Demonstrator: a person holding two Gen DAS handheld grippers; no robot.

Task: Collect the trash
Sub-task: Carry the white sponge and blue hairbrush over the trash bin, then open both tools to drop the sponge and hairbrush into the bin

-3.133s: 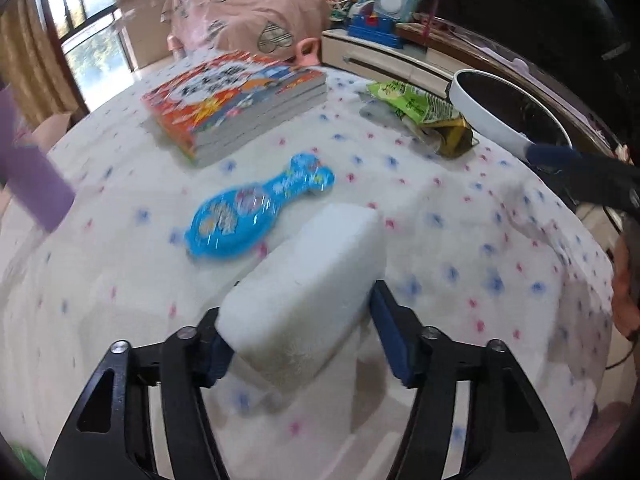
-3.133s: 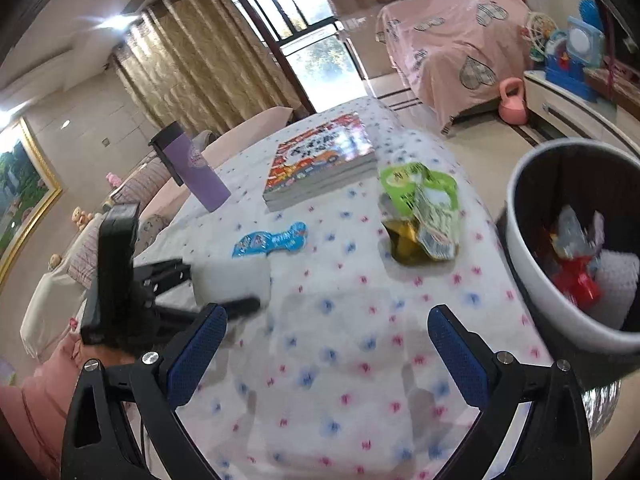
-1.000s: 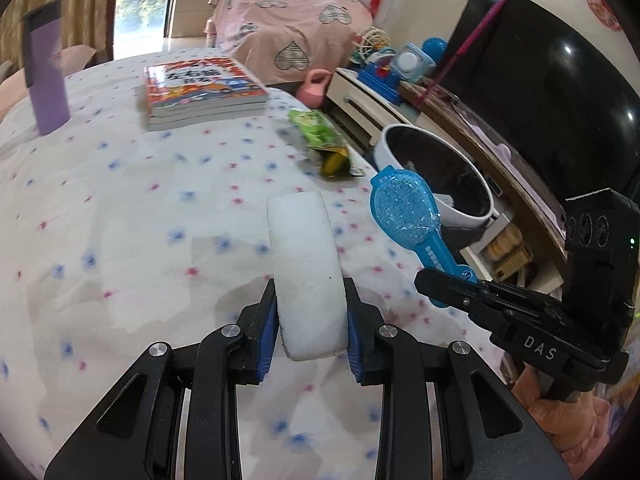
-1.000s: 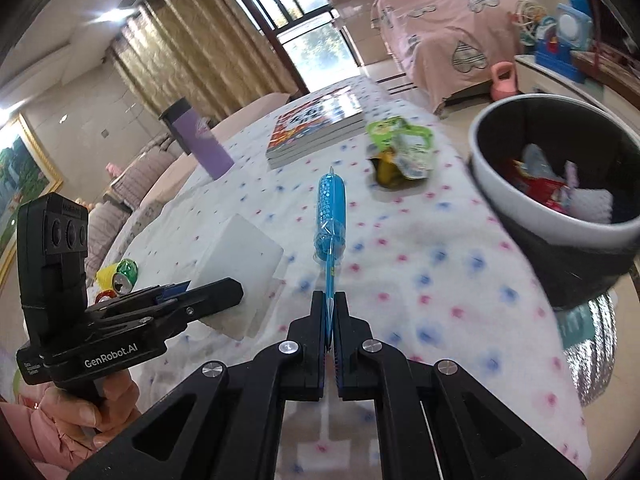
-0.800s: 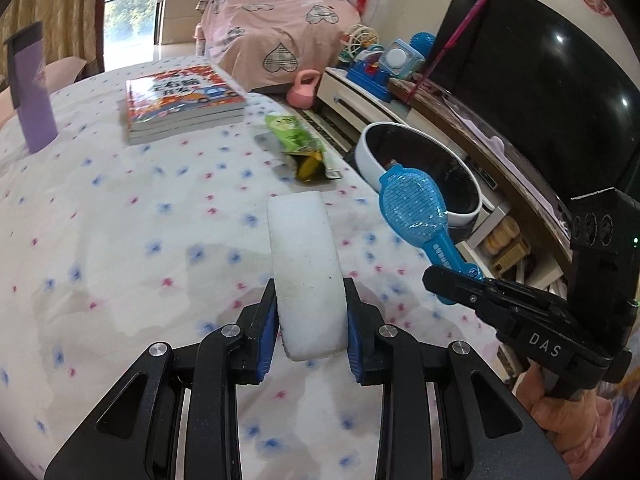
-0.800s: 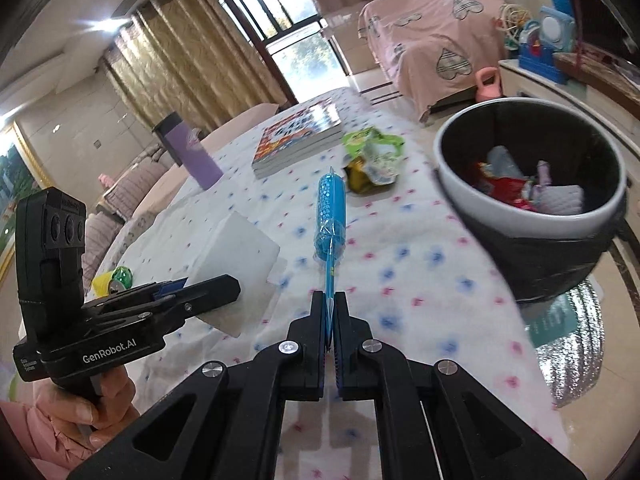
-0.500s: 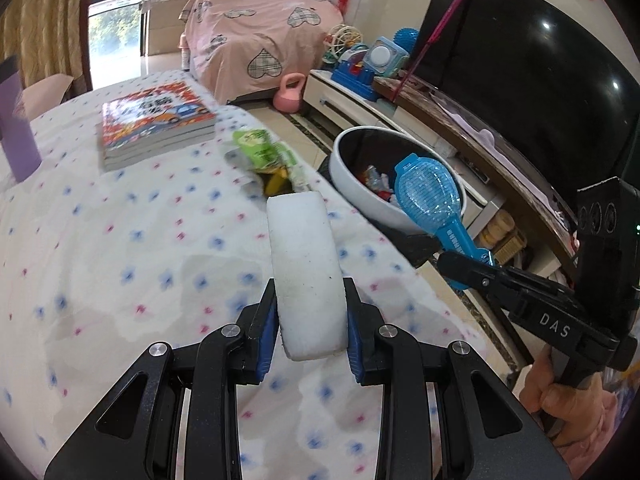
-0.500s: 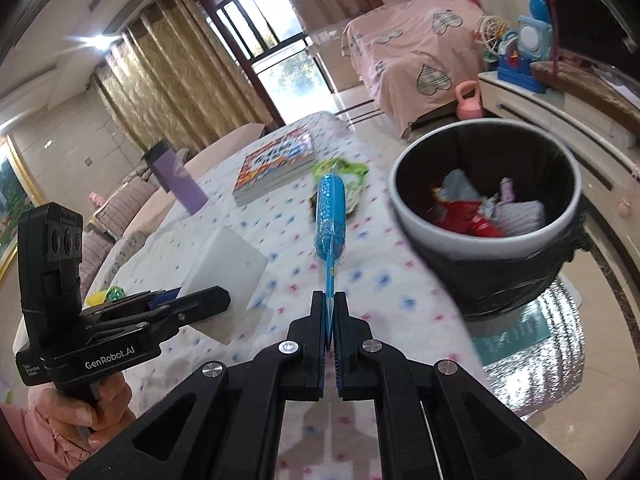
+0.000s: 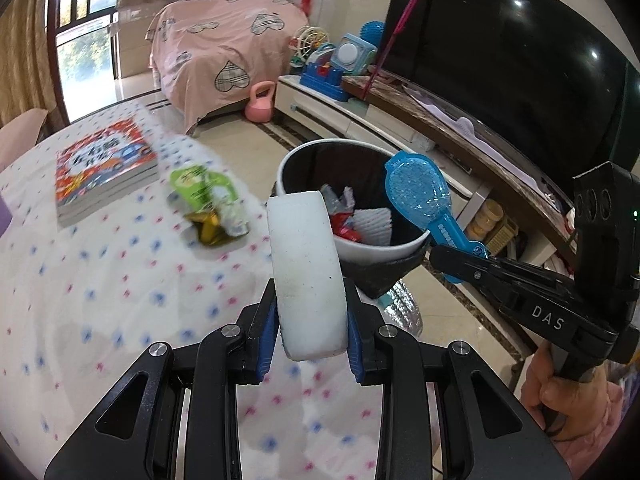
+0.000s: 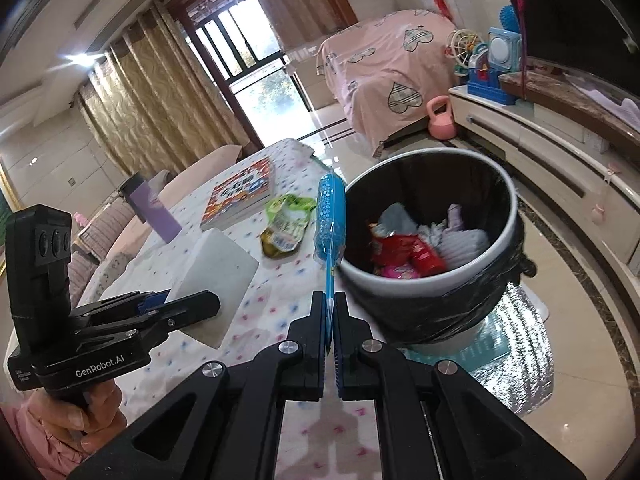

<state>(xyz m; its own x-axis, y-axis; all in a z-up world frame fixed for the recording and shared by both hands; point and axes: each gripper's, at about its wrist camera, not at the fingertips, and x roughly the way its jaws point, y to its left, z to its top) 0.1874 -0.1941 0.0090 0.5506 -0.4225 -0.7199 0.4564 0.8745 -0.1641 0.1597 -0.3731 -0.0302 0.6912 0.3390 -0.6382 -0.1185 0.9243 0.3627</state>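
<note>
both grippers loaded, held beside the trash bin.

my left gripper (image 9: 311, 344) has its jaws closed part-way on a white foam block (image 9: 306, 276), a thick slab with rounded edges and a matte, faintly speckled face, held upright above the tabletop (image 9: 100, 300) edge. my right gripper (image 10: 331, 322) has its jaws almost fully closed on the thin handle of a blue plastic blister pack (image 10: 330, 216), paddle-shaped and bumpy, raised near the rim of the trash bin (image 10: 476, 304). the bin is round, white-rimmed, lined with glossy black film, and holds crumpled red and white wrappers. a crinkled green snack wrapper (image 9: 202, 196) lies on the dotted cloth beside a stack of books (image 9: 104, 170).
</note>
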